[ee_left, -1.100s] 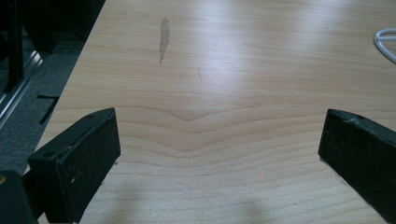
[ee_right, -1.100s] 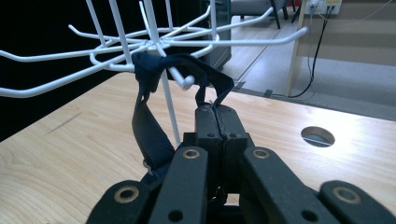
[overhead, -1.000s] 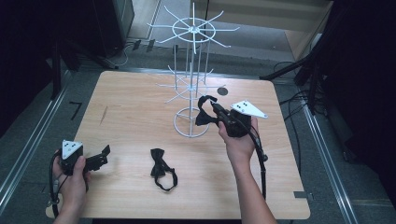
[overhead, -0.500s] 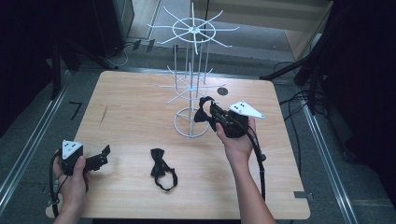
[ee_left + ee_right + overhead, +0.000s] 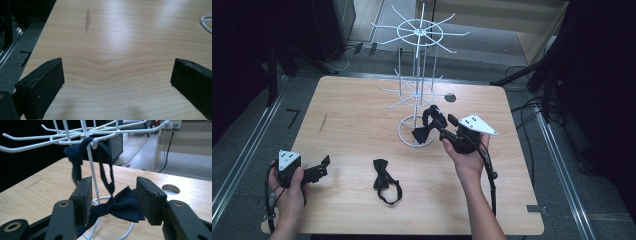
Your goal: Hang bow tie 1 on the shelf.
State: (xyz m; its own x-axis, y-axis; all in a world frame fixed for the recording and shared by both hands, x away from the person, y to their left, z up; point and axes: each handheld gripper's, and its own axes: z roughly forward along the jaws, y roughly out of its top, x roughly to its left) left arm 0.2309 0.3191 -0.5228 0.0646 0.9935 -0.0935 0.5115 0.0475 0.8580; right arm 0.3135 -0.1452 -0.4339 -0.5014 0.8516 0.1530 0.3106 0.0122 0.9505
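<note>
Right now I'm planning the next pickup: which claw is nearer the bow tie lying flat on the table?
Left. The left claw sits beside the bow tie, while the right claw is farther away at the white rack.

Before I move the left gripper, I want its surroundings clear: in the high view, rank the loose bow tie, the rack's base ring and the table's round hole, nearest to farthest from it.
1. Loose bow tie, on the table to its right.
2. Base ring, mid-table, farther right.
3. Round hole, beyond the rack, toward the far edge.
</note>
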